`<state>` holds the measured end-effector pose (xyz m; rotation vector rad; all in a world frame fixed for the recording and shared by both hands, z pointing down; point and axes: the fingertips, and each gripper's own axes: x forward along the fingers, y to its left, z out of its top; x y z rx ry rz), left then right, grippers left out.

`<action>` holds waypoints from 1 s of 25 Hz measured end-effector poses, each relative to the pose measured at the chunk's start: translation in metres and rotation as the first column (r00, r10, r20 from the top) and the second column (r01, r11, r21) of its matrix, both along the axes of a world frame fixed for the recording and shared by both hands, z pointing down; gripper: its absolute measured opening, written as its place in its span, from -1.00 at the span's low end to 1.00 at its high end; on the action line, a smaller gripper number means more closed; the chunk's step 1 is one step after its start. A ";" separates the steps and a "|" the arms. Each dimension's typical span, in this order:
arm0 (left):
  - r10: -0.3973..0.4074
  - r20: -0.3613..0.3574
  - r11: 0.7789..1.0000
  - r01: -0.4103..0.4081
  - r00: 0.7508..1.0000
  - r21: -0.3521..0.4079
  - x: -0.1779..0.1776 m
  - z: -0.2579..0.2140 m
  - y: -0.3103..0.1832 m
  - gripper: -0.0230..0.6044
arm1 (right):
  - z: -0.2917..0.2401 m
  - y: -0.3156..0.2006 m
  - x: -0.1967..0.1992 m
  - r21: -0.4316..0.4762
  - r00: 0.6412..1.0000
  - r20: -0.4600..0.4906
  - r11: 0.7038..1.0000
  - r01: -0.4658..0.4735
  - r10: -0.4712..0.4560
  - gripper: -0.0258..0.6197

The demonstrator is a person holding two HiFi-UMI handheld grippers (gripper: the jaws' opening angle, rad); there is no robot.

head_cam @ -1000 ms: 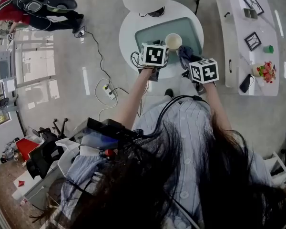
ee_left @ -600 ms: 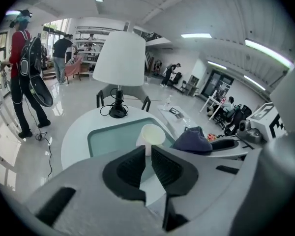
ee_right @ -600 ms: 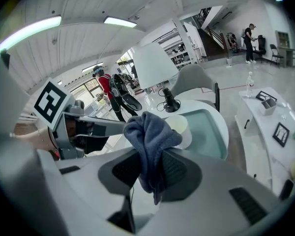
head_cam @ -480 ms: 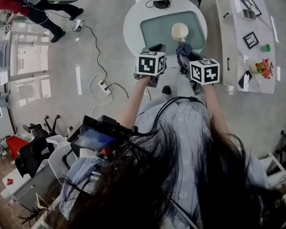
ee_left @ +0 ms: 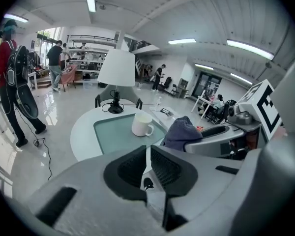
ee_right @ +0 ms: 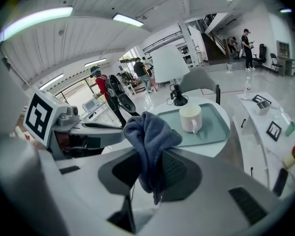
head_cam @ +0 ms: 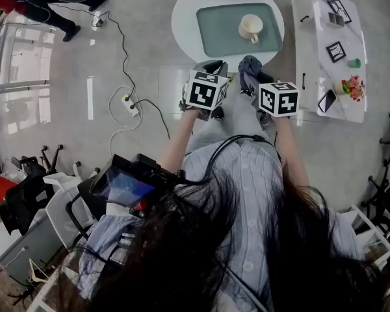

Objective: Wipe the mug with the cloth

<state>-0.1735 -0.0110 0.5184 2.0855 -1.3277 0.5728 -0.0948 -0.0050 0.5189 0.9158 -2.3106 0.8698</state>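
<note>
There is one white mug (head_cam: 250, 27), and it sits on one green tray (head_cam: 214, 38). There is one round white table (head_cam: 182, 19) and one table lamp (ee_left: 116, 69). There is one blue-grey cloth (ee_right: 150, 134). The long white counter (head_cam: 307, 51) carries two framed pictures, one (head_cam: 336, 51) near its middle and one (head_cam: 331, 6) at its far end. It also carries one small green object (head_cam: 355, 62), one bunch of flowers (head_cam: 351, 87) and one dark phone (head_cam: 325, 101). One power strip (head_cam: 127, 103) lies on the floor. Three standing people show in the left gripper view.
</note>
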 end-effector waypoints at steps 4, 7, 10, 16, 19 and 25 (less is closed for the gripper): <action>0.014 -0.021 1.000 -0.014 1.000 0.002 0.005 0.005 0.012 -0.80 | -0.001 0.009 0.003 0.000 1.000 -0.005 1.000 -0.011 0.011 -0.62; 0.031 -0.042 1.000 -0.031 0.999 0.006 0.009 0.007 0.018 -0.81 | -0.001 0.015 0.006 -0.003 1.000 -0.012 1.000 -0.012 0.012 -0.62; 0.035 -0.051 0.999 -0.034 0.998 0.007 0.011 0.006 0.026 -0.82 | -0.001 0.024 0.007 -0.010 1.000 -0.023 1.000 -0.007 0.007 -0.62; 0.041 -0.043 0.999 -0.041 0.998 -0.001 0.017 0.008 0.031 -0.82 | 0.003 0.027 0.012 -0.025 1.000 -0.030 1.000 0.001 -0.001 -0.62; 0.051 -0.038 0.999 -0.051 0.998 -0.007 0.022 0.008 0.035 -0.82 | 0.002 0.032 0.015 -0.030 1.000 -0.022 1.000 -0.006 0.005 -0.62; 0.067 -0.032 0.998 -0.067 0.997 0.006 0.046 -0.002 0.043 -0.82 | 0.000 0.044 0.038 -0.038 0.999 -0.001 0.999 -0.037 0.037 -0.62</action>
